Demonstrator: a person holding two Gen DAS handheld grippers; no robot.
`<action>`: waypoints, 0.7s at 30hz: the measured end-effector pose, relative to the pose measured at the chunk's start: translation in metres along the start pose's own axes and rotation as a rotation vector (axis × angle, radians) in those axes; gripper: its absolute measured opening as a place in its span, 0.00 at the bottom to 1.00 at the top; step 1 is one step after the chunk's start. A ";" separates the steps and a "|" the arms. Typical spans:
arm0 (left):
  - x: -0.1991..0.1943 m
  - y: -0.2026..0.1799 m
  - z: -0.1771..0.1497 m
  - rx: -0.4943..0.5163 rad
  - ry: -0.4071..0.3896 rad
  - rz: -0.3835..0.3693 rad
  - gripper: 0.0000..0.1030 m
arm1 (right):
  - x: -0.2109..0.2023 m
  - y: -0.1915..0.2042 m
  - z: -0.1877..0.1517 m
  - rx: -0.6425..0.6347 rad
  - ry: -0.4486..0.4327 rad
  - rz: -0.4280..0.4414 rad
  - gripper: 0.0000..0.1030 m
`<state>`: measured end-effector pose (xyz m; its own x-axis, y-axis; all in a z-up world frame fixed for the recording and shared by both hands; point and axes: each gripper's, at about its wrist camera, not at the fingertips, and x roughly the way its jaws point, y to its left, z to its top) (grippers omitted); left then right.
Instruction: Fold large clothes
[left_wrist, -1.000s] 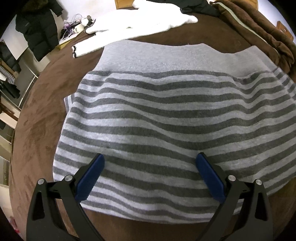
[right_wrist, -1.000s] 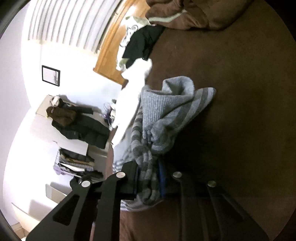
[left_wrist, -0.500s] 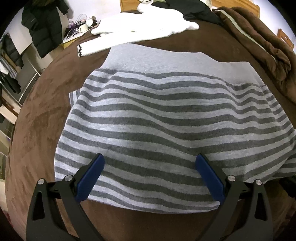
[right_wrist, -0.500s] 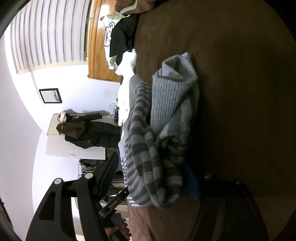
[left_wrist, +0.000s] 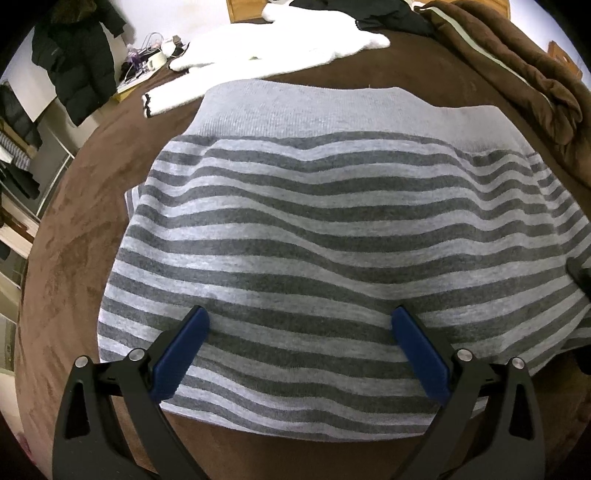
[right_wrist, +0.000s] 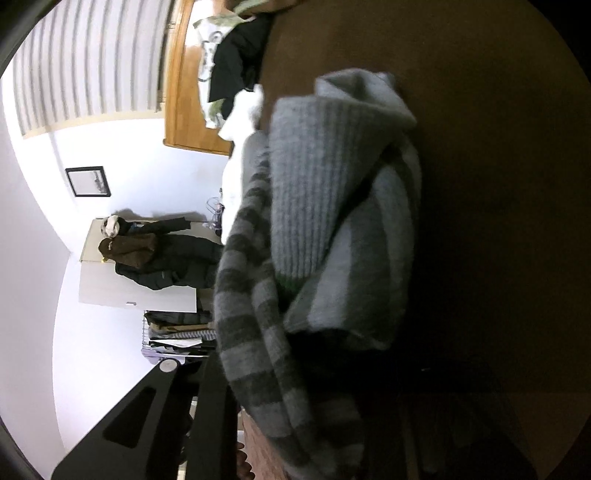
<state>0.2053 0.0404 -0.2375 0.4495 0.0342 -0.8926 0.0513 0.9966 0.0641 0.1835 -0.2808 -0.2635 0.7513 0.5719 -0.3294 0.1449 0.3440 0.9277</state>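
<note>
Spread flat on the brown bed (left_wrist: 74, 258), the striped sweater (left_wrist: 314, 240) lies under the left claw (left_wrist: 299, 350), fingers apart. Meanwhile the right claw (right_wrist: 295, 398) is closing around its bunched edge.

White walls, a framed picture (right_wrist: 88, 181), striped blinds (right_wrist: 85, 62), a wooden headboard (right_wrist: 181, 77).

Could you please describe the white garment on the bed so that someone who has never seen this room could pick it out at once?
Start at the brown bed cover, where the grey striped sweater lies spread in the middle. Just beyond its plain grey ribbed band lies the white garment, stretched out flat. It is the only white, fluffy piece there, with a dark-trimmed edge.
</note>
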 end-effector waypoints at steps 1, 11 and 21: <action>0.000 0.000 0.001 0.000 0.005 -0.001 0.95 | -0.001 0.005 -0.001 -0.016 -0.009 0.003 0.19; -0.014 -0.005 0.008 0.048 0.036 0.029 0.93 | -0.007 0.078 -0.011 -0.169 0.016 0.089 0.19; -0.007 -0.004 0.002 0.067 0.085 -0.078 0.93 | -0.002 0.168 -0.039 -0.550 0.123 -0.074 0.19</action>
<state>0.2039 0.0359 -0.2301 0.3651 -0.0339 -0.9304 0.1439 0.9894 0.0205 0.1811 -0.1951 -0.1141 0.6663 0.6028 -0.4390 -0.1872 0.7050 0.6840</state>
